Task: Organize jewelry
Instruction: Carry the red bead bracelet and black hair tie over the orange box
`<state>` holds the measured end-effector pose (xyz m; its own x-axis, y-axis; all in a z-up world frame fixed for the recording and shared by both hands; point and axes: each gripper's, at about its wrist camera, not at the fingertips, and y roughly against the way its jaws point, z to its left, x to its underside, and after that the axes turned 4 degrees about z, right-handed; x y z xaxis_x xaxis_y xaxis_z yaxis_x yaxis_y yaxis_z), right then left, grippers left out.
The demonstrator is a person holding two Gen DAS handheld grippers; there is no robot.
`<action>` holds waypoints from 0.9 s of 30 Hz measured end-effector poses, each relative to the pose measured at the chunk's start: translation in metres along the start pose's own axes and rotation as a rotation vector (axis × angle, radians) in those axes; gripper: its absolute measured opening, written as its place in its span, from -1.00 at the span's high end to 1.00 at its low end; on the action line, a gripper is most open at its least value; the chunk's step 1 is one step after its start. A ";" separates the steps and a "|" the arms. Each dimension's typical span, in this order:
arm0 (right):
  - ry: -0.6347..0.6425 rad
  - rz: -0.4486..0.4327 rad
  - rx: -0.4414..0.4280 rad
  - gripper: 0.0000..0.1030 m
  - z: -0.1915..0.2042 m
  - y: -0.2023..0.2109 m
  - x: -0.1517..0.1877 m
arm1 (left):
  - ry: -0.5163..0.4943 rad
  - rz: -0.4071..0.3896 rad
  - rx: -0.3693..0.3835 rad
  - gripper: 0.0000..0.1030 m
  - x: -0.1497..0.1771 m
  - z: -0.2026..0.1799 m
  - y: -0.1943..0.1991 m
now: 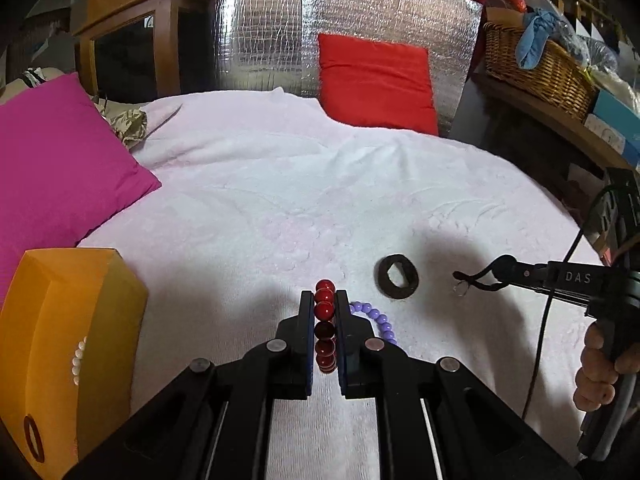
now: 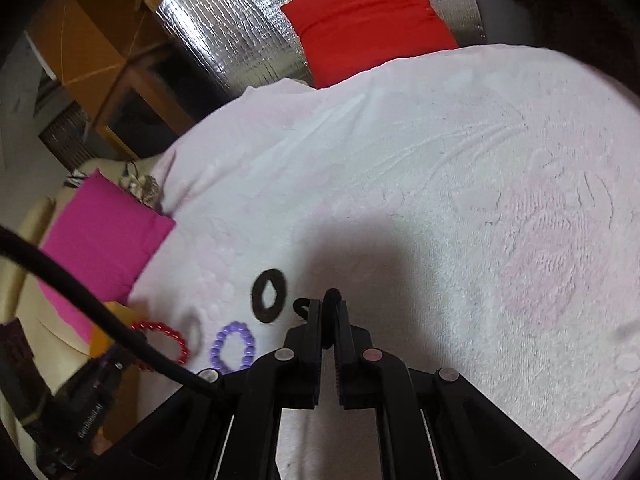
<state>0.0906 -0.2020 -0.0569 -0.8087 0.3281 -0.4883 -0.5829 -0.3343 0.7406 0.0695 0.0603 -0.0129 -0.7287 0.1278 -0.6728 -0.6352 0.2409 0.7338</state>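
My left gripper (image 1: 324, 300) is shut on a red bead bracelet (image 1: 324, 310), held edge-on between the fingers; it also shows in the right wrist view (image 2: 168, 338). A purple bead bracelet (image 1: 378, 320) lies on the white towel just right of it (image 2: 234, 346). A black ring-shaped piece (image 1: 397, 277) lies on the towel (image 2: 269, 295). My right gripper (image 2: 329, 304) is shut on a black cord with a small clear ring (image 1: 476, 278). An orange box (image 1: 68, 344) at the left holds a white bead strand (image 1: 79, 358).
A magenta cushion (image 1: 60, 168) lies at the left and a red cushion (image 1: 376, 80) at the back against foil sheeting. A wicker basket (image 1: 540, 68) stands on a shelf at the right. The white towel (image 1: 320, 184) covers the surface.
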 end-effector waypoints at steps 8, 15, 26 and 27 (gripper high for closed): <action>0.044 -0.027 -0.049 0.89 0.031 0.012 0.004 | 0.021 -0.041 0.037 0.82 0.007 0.010 0.028; 0.130 -0.035 -0.056 0.89 0.072 0.016 0.021 | 0.049 -0.089 0.040 0.82 0.015 0.021 0.060; 0.240 -0.058 -0.125 0.89 0.131 0.023 0.049 | 0.111 -0.130 -0.050 0.82 0.038 0.050 0.121; 0.245 -0.059 -0.133 0.89 0.136 0.023 0.051 | 0.113 -0.131 -0.071 0.82 0.041 0.053 0.126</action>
<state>0.0467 -0.0728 -0.0027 -0.7590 0.1320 -0.6375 -0.6213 -0.4395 0.6487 -0.0268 0.1470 0.0475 -0.6601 -0.0102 -0.7511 -0.7402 0.1797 0.6480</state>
